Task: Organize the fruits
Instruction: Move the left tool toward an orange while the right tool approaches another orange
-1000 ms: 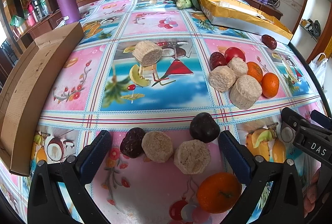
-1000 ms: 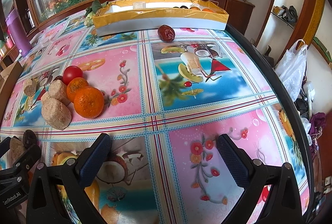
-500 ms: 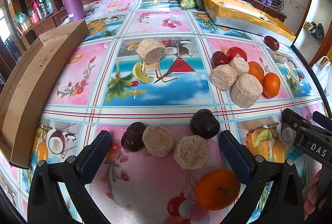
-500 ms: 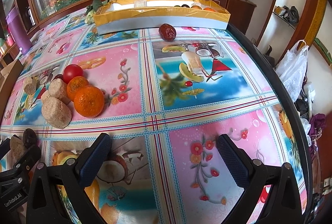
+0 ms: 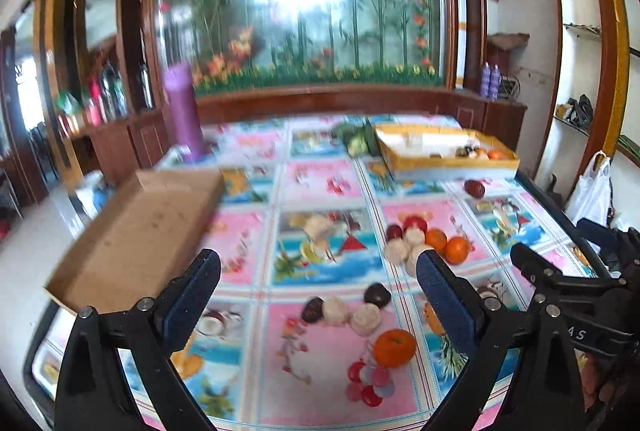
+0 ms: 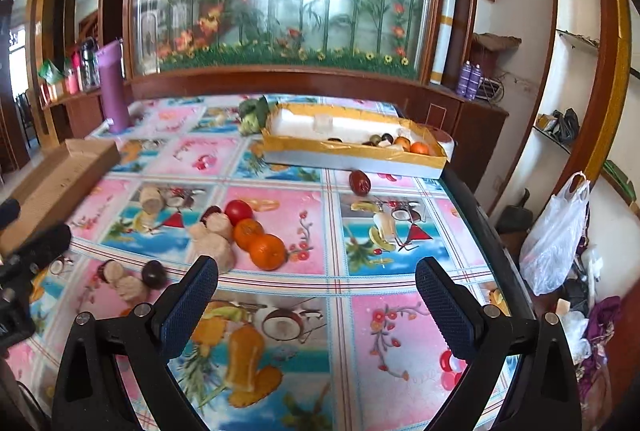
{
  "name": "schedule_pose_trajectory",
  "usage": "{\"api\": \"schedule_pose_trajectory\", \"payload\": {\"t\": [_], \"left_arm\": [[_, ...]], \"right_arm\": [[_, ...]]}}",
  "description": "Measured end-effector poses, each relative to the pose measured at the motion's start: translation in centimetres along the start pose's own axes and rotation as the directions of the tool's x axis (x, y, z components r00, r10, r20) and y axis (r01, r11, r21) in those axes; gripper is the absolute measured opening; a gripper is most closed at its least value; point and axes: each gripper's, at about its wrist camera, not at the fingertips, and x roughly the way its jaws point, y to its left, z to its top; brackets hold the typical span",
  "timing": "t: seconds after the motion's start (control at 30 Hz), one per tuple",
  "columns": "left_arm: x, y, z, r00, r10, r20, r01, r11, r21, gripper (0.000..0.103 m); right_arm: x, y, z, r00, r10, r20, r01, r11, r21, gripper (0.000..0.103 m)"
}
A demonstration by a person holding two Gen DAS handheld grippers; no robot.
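Note:
Both grippers are open, empty and held high above the table. Below my left gripper (image 5: 318,287) lie an orange (image 5: 395,348), pale round fruits (image 5: 365,318) and dark fruits (image 5: 377,295). A second cluster, with two oranges (image 6: 267,251), a red fruit (image 6: 238,209) and pale fruits (image 6: 212,246), lies mid-table, ahead of my right gripper (image 6: 316,295). A lone dark red fruit (image 6: 359,182) sits in front of the yellow-rimmed tray (image 6: 352,155), which holds several fruits at its right end. The view from the left gripper is blurred.
A brown cardboard box (image 5: 136,235) lies along the table's left side. A purple bottle (image 6: 111,87) stands at the far left corner. Green vegetables (image 6: 253,115) sit beside the tray. A white plastic bag (image 6: 554,235) hangs past the right table edge.
Both grippers have risen and tilted up from just above the tablecloth, so the whole table and back wall show now. The fruits have not moved.

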Motion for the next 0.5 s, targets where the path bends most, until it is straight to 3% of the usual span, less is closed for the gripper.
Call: {"api": "schedule_pose_trajectory", "payload": {"t": [0.1, 0.33, 0.5], "left_arm": [[-1.4, 0.1, 0.2, 1.0, 0.009, 0.029, -0.01, 1.0, 0.02, 0.099], [-2.1, 0.3, -0.5, 1.0, -0.012, -0.001, 0.012, 1.0, 0.021, 0.101], [-2.2, 0.7, -0.8, 0.999, 0.045, -0.01, -0.045, 0.998, 0.037, 0.101]], "right_arm": [[-0.9, 0.1, -0.4, 0.999, 0.017, 0.039, -0.017, 1.0, 0.023, 0.098], [-2.2, -0.4, -0.6, 0.997, 0.055, 0.055, -0.059, 0.996, 0.073, 0.091], [-2.6, 0.0, -0.5, 0.996, 0.075, 0.056, -0.078, 0.995, 0.062, 0.09]]}}
